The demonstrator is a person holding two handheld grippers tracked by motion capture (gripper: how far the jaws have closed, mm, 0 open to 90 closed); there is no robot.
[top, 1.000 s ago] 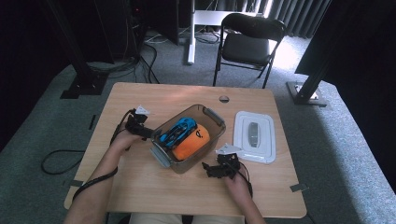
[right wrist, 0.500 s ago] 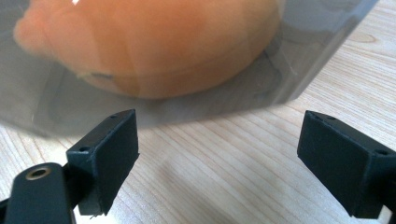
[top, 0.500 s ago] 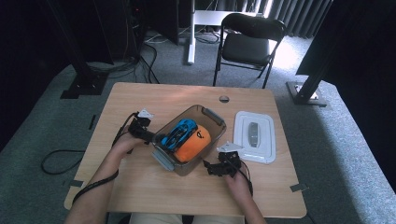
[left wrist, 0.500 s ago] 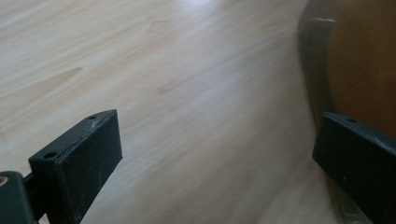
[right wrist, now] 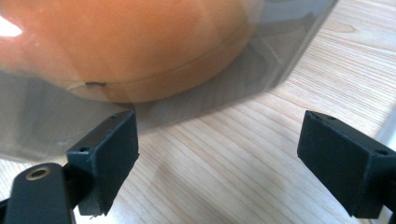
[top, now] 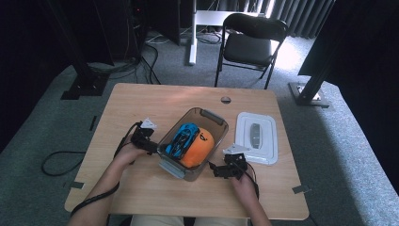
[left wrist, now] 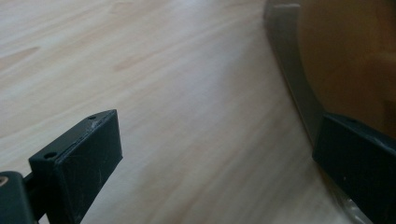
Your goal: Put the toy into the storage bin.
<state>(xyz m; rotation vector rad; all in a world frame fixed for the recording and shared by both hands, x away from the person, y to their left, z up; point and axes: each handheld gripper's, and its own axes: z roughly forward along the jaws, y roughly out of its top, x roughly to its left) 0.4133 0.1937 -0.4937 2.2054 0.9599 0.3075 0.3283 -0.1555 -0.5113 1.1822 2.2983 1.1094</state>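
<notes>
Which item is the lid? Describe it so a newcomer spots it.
Start at the wooden table, then find the clear tub holding a blue toy car and an orange toy. The lid lies flat just right of the tub: white, rectangular, with a grey centre handle.

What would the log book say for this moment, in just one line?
left gripper: open, at clear plastic box left side | right gripper: open, at its right side | box: blue toy car, orange ball | white lid: off, on wooden table
</notes>
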